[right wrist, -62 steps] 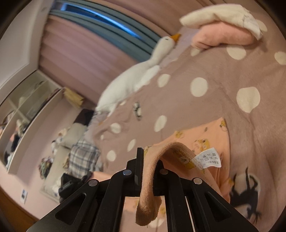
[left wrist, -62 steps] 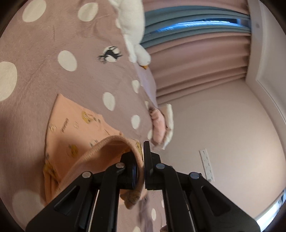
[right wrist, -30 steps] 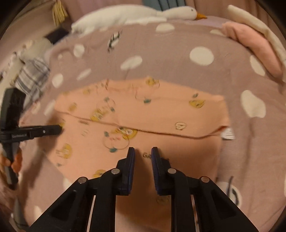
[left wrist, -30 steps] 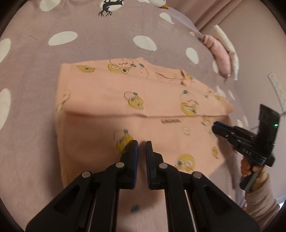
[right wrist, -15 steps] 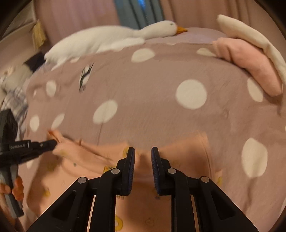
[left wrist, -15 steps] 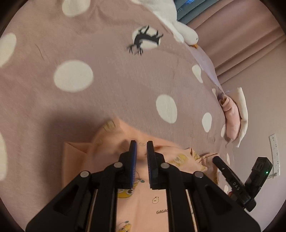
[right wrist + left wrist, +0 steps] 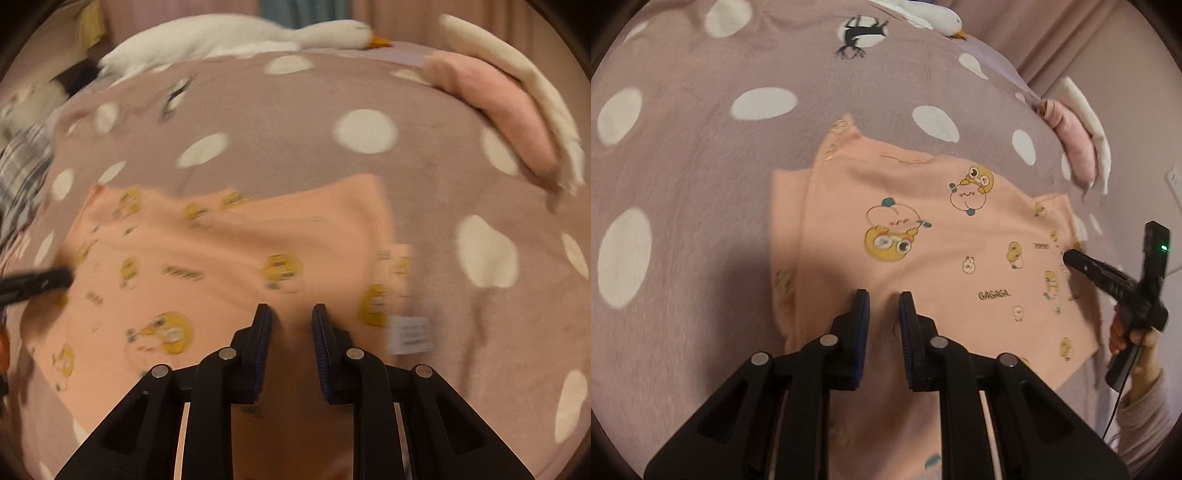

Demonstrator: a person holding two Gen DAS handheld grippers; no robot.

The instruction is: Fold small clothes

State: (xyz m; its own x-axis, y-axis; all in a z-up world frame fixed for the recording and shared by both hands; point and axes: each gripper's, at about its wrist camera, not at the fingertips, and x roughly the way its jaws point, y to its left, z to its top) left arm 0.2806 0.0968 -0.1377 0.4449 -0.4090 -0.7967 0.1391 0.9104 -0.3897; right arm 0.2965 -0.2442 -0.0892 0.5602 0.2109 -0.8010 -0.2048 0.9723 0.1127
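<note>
the peach garment (image 7: pixel 942 236), printed with small yellow cartoon figures and the word "gagaga", lies folded flat on the bed cover (image 7: pixel 701 155), a mauve spread with large white dots and a black animal print (image 7: pixel 858 35) farther off. one layer is doubled over the other, so a lower edge of the same cloth shows along the left side and a little strip pokes out at the far right corner. in the right wrist view a white care label (image 7: pixel 410 334) sticks out from the garment's right edge; that view is smeared with motion blur.

the left tongs (image 7: pixel 882 306) hang just above the near part of the garment, released: their jaws have just been opening and stand a narrow gap apart with nothing between the pads, only cloth seen beyond them. the right tongs (image 7: pixel 291 317) also stand slightly parted over the near edge of the garment, gripping nothing. in the left wrist view the right tongs (image 7: pixel 1071 258) reach in from the right, tip at the garment's right edge, held by a hand (image 7: pixel 1130 332) in a pale sleeve.

at the far side of the bed lies a white plush goose (image 7: pixel 240 33) with an orange beak. to the right a folded pink cloth (image 7: pixel 495 107) lies under a cream one (image 7: pixel 524 81).
</note>
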